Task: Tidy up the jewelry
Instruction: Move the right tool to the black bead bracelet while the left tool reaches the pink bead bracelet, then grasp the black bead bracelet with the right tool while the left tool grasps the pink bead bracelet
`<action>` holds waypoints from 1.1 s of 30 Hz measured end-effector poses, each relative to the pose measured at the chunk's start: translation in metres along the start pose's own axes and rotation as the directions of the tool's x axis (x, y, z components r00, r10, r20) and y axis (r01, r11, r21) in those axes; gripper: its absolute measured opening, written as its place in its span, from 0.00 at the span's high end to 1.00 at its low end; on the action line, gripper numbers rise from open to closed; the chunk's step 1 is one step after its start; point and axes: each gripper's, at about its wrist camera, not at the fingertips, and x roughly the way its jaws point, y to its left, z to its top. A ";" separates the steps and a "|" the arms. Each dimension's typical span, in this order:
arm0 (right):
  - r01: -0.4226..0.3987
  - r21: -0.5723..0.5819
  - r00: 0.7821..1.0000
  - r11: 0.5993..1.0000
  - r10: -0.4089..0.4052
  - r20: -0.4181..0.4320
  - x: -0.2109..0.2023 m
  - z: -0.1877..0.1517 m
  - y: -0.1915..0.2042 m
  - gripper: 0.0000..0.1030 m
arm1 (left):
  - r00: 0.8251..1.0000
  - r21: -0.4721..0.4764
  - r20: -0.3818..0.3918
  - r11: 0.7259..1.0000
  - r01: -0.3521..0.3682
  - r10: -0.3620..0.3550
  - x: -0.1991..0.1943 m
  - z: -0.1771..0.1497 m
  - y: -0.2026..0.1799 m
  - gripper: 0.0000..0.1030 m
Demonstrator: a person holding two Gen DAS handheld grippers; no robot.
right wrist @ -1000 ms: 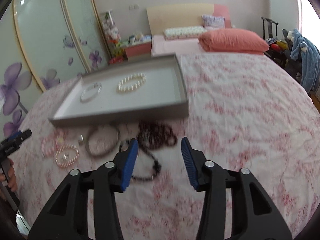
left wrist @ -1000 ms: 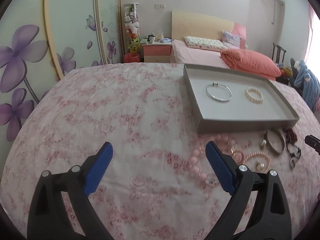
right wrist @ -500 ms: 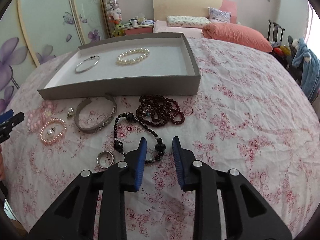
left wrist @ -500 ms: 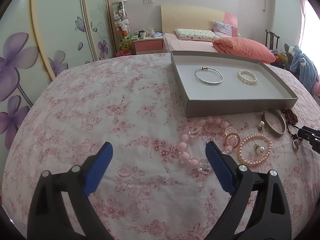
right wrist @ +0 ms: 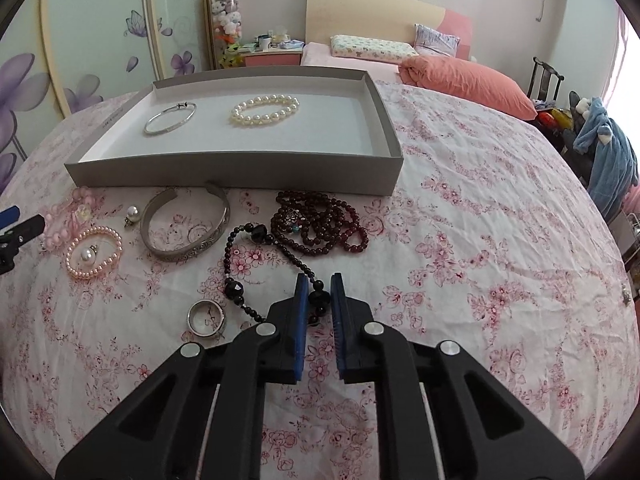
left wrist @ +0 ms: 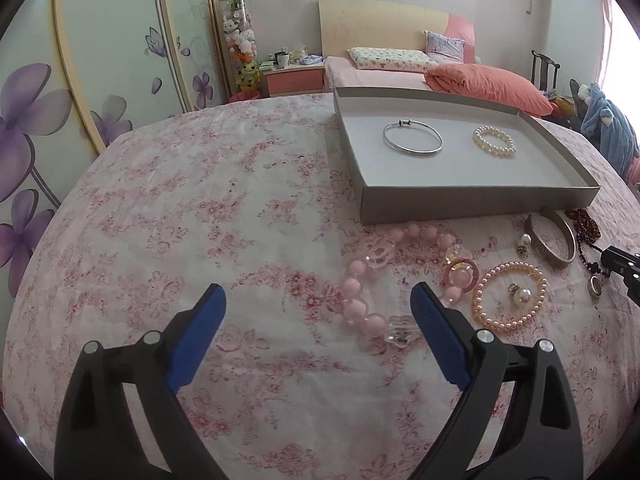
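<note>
A grey tray (right wrist: pixel 240 170) on the floral bedspread holds a thin silver bangle (right wrist: pixel 170 119) and a white pearl bracelet (right wrist: pixel 265 109). In front of it lie a wide silver cuff (right wrist: pixel 186 227), a dark red bead pile (right wrist: pixel 320 224), a black bead necklace (right wrist: pixel 244 264), a ring (right wrist: pixel 206 317) and a pink pearl bracelet (right wrist: pixel 93 252). My right gripper (right wrist: pixel 319 294) is shut on a bead of the black necklace. My left gripper (left wrist: pixel 318 300) is open above the bedspread, its right finger beside a pink bead necklace (left wrist: pixel 372 276).
The tray (left wrist: pixel 472 196) also shows in the left wrist view, with the pink pearl bracelet (left wrist: pixel 509 297) and two pearl earrings (left wrist: pixel 520 294) to its front. A second bed with an orange duvet (right wrist: pixel 464 80) lies beyond. Wardrobe doors (left wrist: pixel 100 60) stand at left.
My right gripper lowered onto the black necklace and its fingers closed on a bead. My left gripper drifted right toward the pink beads and stayed open.
</note>
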 end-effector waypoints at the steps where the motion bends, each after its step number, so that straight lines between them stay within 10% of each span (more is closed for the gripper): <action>1: -0.001 0.001 1.000 1.000 0.001 0.000 0.000 0.000 -0.001 0.88 | 1.000 0.002 0.000 1.000 0.006 -0.006 0.000 0.000 -0.002 0.12; 23: -0.019 0.019 1.000 1.000 0.019 -0.002 0.003 0.002 -0.004 0.88 | 0.998 -0.028 -0.067 1.000 0.008 -0.010 0.012 -0.001 -0.006 0.47; 28: -0.034 0.034 0.999 0.999 0.034 -0.001 0.002 0.002 -0.006 0.88 | 0.998 -0.011 -0.055 1.000 0.016 -0.017 0.008 -0.003 -0.012 0.82; 33: -0.064 0.062 0.998 0.996 0.063 0.022 -0.003 0.000 -0.011 0.88 | 0.998 -0.036 -0.058 0.999 0.032 -0.034 0.006 -0.002 -0.005 0.87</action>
